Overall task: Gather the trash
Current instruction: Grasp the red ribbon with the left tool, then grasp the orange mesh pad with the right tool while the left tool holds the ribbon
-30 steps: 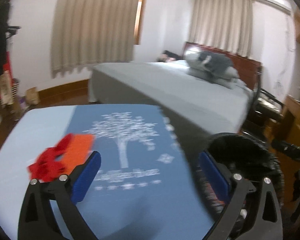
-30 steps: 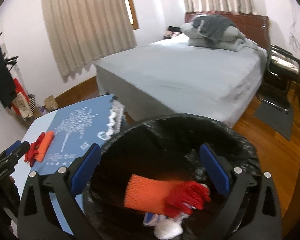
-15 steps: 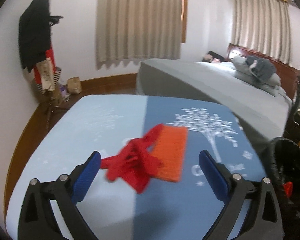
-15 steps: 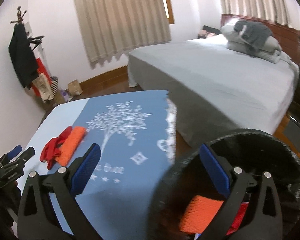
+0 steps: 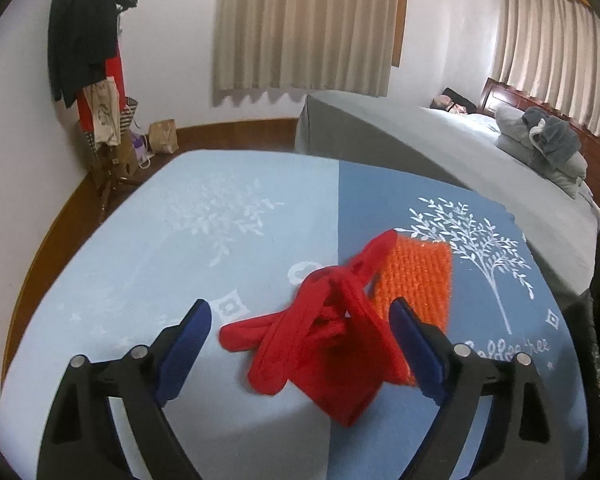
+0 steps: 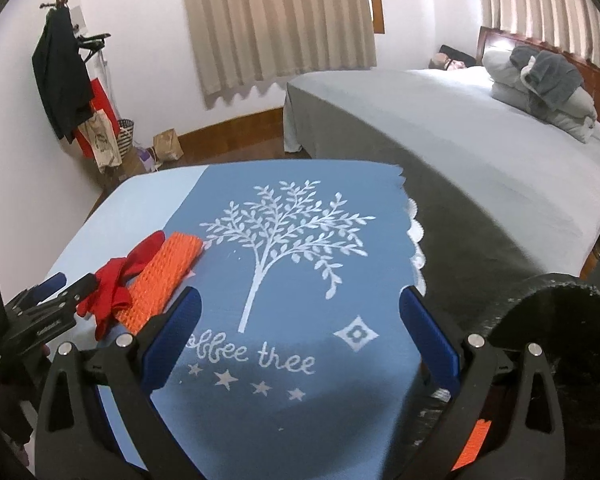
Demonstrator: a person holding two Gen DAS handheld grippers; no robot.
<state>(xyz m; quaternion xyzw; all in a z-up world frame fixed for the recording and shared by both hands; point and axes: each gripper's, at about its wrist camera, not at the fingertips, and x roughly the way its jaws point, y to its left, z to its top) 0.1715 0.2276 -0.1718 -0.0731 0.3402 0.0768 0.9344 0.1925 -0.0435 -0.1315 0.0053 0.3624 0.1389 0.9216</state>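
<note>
An orange mesh pouch with red cloth straps [image 5: 332,320] lies on the blue tablecloth [image 5: 228,240]. My left gripper [image 5: 300,324] straddles it with the red straps between the blue pads. The jaws are closing, and the left pad still stands apart from the cloth. The right wrist view has the same pouch [image 6: 148,280] at the left, with the left gripper [image 6: 74,282] at its near end. My right gripper [image 6: 300,308] hangs open over the tree print with nothing in it. A black-lined trash bin [image 6: 560,320] sits at the lower right, with an orange scrap [image 6: 476,444] inside.
A grey bed [image 6: 460,140] with folded bedding stands behind and to the right of the table. A coat stand [image 5: 88,60] and paper bags [image 5: 162,136] stand at the far left wall. The table's lace edge [image 6: 418,248] drops off toward the bed.
Both views have swung left, from the bin to the table. The red-and-orange pouch has come from the left side into the space between the left jaws. The bin has slid to the right edge.
</note>
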